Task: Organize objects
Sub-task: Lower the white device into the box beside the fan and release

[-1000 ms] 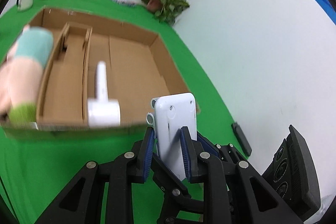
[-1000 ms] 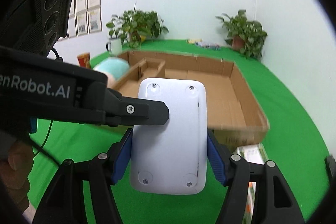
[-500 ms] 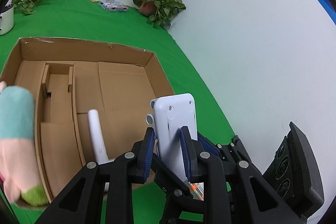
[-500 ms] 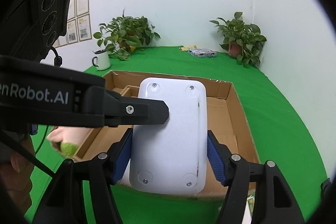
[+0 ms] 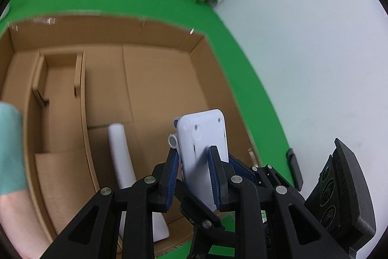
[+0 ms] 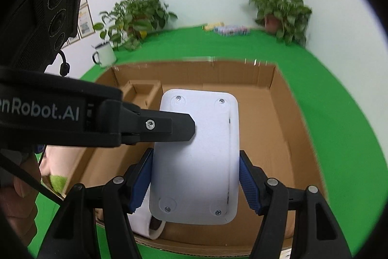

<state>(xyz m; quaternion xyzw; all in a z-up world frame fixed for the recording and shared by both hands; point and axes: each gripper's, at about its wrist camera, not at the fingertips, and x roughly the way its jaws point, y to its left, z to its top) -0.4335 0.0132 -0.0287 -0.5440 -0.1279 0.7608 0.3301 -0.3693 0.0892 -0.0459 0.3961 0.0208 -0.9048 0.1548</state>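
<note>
A white flat device with screws in its back (image 6: 196, 162) hangs over the open cardboard box (image 6: 266, 125). Both grippers grip it. My right gripper (image 6: 195, 154) is shut on its two long sides. My left gripper (image 5: 194, 154) is shut on its thin edges; its black finger (image 6: 169, 128) reaches in from the left in the right wrist view. In the left wrist view the device (image 5: 202, 137) stands upright between the blue pads. A white handled object (image 5: 121, 154) lies in the box (image 5: 157, 79) below.
A plush toy in teal, pink and green (image 5: 9, 137) lies at the box's left side. Cardboard dividers (image 5: 60, 79) split the left part of the box. A mug (image 6: 104, 56) and potted plants (image 6: 278, 11) stand on the green cloth beyond.
Both grippers have carried the white device forward from in front of the box to above its inside. The box now fills more of each view.
</note>
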